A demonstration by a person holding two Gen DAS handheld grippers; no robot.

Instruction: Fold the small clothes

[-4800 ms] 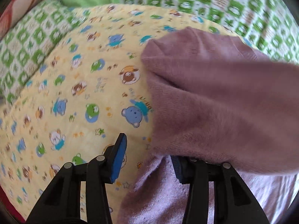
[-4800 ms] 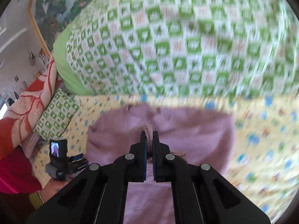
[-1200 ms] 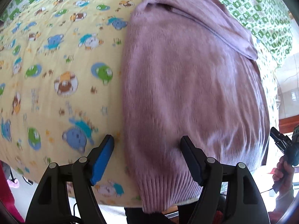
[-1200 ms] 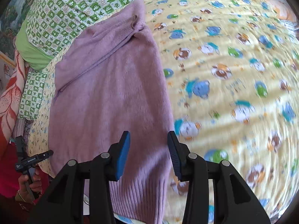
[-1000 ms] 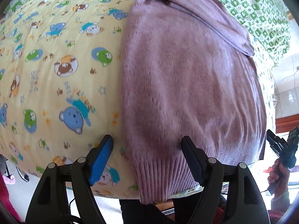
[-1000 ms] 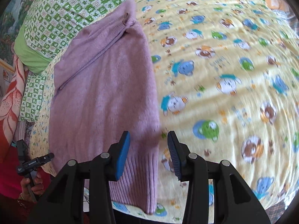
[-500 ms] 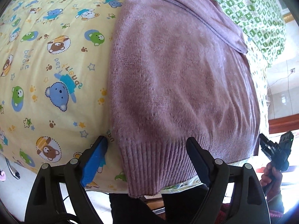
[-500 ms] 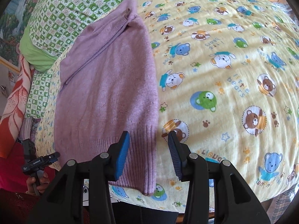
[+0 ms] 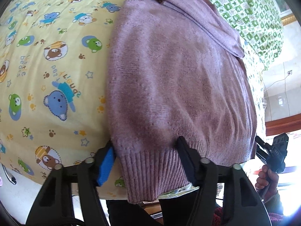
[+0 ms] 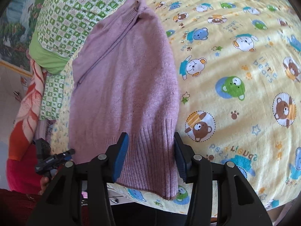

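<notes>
A mauve knit sweater (image 9: 178, 79) lies flat on a yellow bear-print sheet (image 9: 52, 71), its sleeves folded in and its ribbed hem hanging over the near bed edge. My left gripper (image 9: 145, 148) is open, its jaws straddling the hem's left corner. In the right wrist view the sweater (image 10: 124, 86) lies the same way, and my right gripper (image 10: 150, 141) is open, its jaws on either side of the hem's right corner. Neither gripper holds cloth.
A green checked quilt (image 10: 71, 17) lies beyond the sweater's collar. An orange-red blanket (image 10: 24, 113) is at the left. The bed edge (image 9: 79, 186) is just under the grippers. The other gripper shows in each view's side (image 9: 272, 152) (image 10: 50, 158).
Both grippers have pulled back along the sweater to its hem at the near bed edge. The right gripper's jaws have opened wider than a second ago.
</notes>
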